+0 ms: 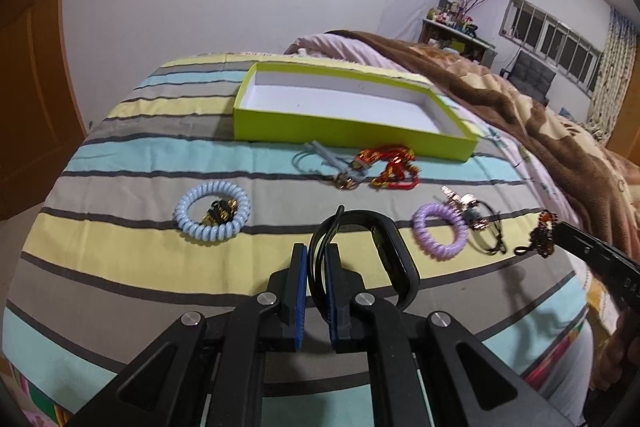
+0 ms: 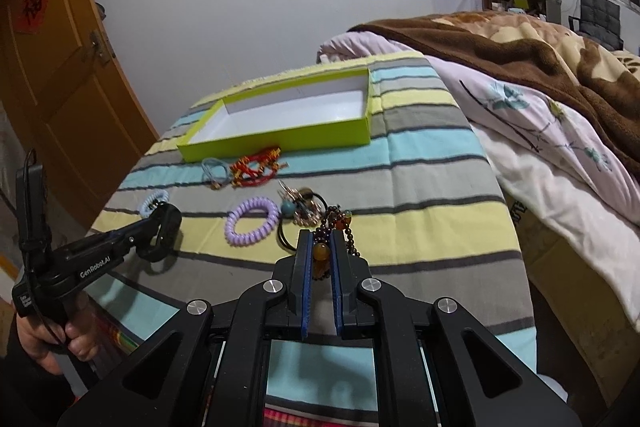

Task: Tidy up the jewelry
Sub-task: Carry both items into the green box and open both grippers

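Note:
A shallow lime-green box (image 1: 348, 133) (image 2: 280, 141) with a white inside lies open on the striped bedspread. My left gripper (image 1: 317, 251) is shut on the strap of a black wristband (image 1: 394, 259), lifted above the bedspread; it shows at left in the right wrist view (image 2: 162, 233). My right gripper (image 2: 321, 247) is shut on a dark beaded bracelet (image 2: 336, 227) with amber beads, seen at right in the left wrist view (image 1: 542, 235). On the bedspread lie a pale blue coil band (image 1: 212, 217), a purple coil band (image 1: 440, 231) (image 2: 252, 221), a red-gold bracelet (image 1: 390, 167) (image 2: 256, 169) and a blue hair tie (image 1: 316, 159).
A cluster of hair ties with charms (image 1: 476, 223) (image 2: 304, 207) lies beside the purple coil. A brown blanket (image 1: 520, 115) (image 2: 520, 55) and pink quilt (image 2: 540, 143) are heaped at right. A wooden door (image 2: 52, 75) stands at left.

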`<state>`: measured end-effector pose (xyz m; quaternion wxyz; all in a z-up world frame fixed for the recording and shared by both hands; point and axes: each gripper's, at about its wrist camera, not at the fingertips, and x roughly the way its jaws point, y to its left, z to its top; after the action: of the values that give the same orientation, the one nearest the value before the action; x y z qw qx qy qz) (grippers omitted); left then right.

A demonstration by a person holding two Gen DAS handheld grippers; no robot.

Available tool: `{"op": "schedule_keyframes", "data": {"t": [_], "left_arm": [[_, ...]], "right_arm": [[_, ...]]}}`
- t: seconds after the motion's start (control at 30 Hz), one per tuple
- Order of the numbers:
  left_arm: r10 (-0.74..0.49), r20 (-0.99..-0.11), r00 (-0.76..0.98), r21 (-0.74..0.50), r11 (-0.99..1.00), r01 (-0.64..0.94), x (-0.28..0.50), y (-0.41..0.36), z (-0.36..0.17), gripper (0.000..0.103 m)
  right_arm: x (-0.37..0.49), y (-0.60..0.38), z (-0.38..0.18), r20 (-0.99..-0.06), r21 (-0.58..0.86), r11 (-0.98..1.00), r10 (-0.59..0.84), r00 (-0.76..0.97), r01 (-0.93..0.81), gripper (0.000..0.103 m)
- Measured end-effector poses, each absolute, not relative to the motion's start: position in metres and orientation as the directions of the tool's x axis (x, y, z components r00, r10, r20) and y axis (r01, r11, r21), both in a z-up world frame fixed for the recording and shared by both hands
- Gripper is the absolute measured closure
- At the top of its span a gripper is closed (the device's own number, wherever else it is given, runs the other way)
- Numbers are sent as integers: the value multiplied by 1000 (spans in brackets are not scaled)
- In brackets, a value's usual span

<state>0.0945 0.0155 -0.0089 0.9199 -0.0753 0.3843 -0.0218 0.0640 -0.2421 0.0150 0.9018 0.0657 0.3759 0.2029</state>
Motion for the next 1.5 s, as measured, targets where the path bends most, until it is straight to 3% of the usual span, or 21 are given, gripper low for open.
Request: {"op": "schedule_keyframes", "data": {"t": [0.73,1.07,1.5], "left_arm": [[-77,-626,776,-72,997,41,167,22,51,95],[-31,-672,740,-20,1000,24,259,39,44,95],[26,-760,650,33,999,-2,343,52,-7,95]], "right_arm": [[147,-192,54,-592,185,883,450,668,-431,95],[230,-179,42,-636,171,895,419,648,-411,95],[305,-174,3,-717,158,919,358,598,-360,95]]}}
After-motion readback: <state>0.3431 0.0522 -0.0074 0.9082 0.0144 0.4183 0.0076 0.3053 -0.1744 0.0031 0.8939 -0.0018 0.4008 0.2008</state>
